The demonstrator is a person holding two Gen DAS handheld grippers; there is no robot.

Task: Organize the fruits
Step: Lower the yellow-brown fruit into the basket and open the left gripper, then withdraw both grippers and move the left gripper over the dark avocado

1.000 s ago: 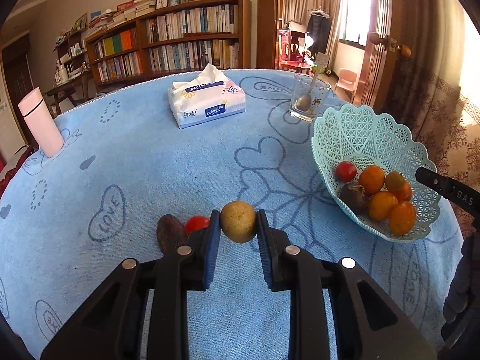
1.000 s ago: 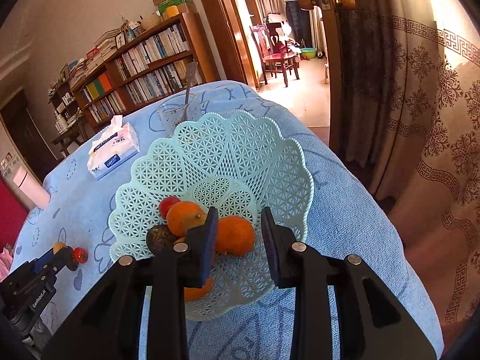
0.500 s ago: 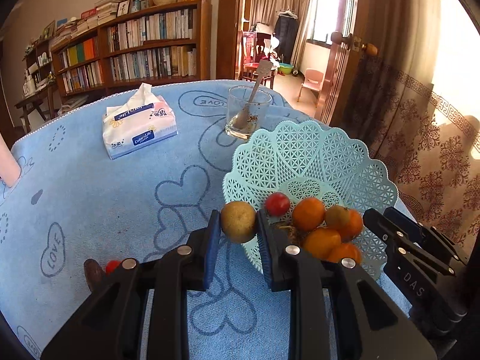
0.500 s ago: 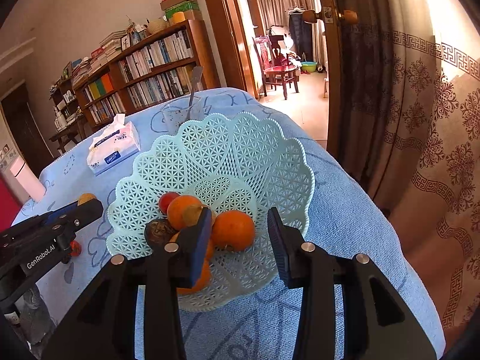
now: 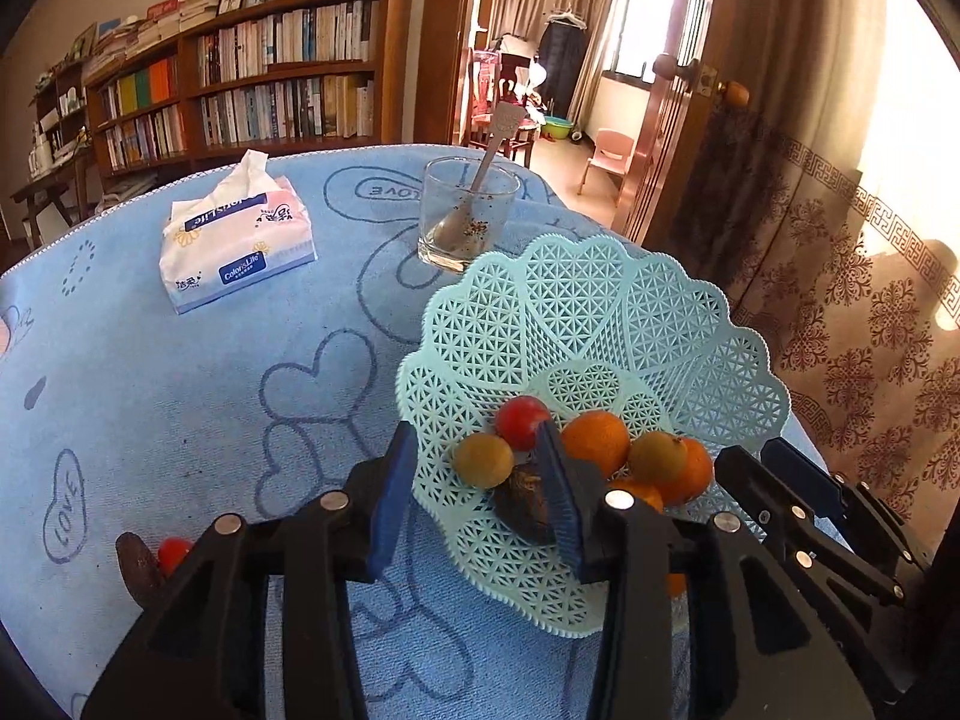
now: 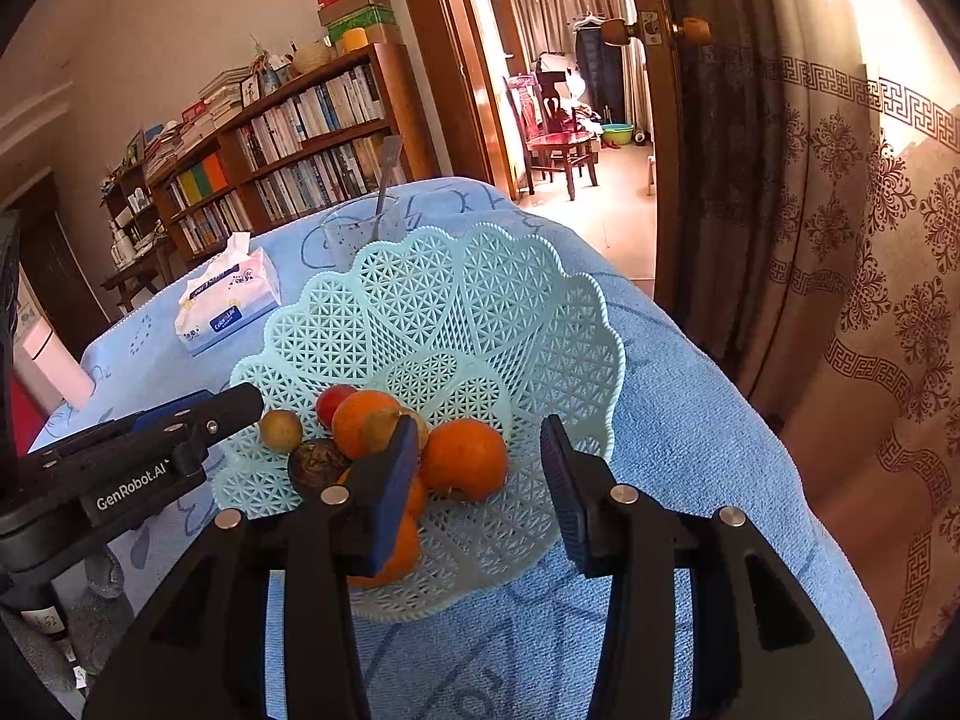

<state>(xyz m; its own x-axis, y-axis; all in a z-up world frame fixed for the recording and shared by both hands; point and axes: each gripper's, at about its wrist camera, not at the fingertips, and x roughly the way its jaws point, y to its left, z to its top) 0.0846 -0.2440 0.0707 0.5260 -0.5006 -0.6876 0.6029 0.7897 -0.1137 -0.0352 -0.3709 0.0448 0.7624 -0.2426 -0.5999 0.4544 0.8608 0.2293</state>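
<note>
The left gripper [image 5: 474, 474] is seen over the near left rim of the pale green lattice plastic basket [image 5: 606, 312], its jaws opening, and the small yellow-brown round fruit [image 5: 483, 459] lies between the blue pads without being pressed, resting on the sloping basket wall beside a red cherry tomato [image 5: 521, 420] and a dark wrinkled fruit [image 5: 525, 501]. The right gripper [image 6: 477, 468] is held at the near side of the basket, its jaws also opening around a large orange [image 6: 463, 459] that is not clamped. A risk is judged here: the yellow-brown fruit sits high on the slope near the rim and could roll out onto the blue heart-printed tablecloth [image 5: 180, 372] if it is knocked by a withdrawing finger. Two fruits, one brown [image 5: 135, 564] and one red [image 5: 174, 552], are left on the cloth at the near left.
</note>
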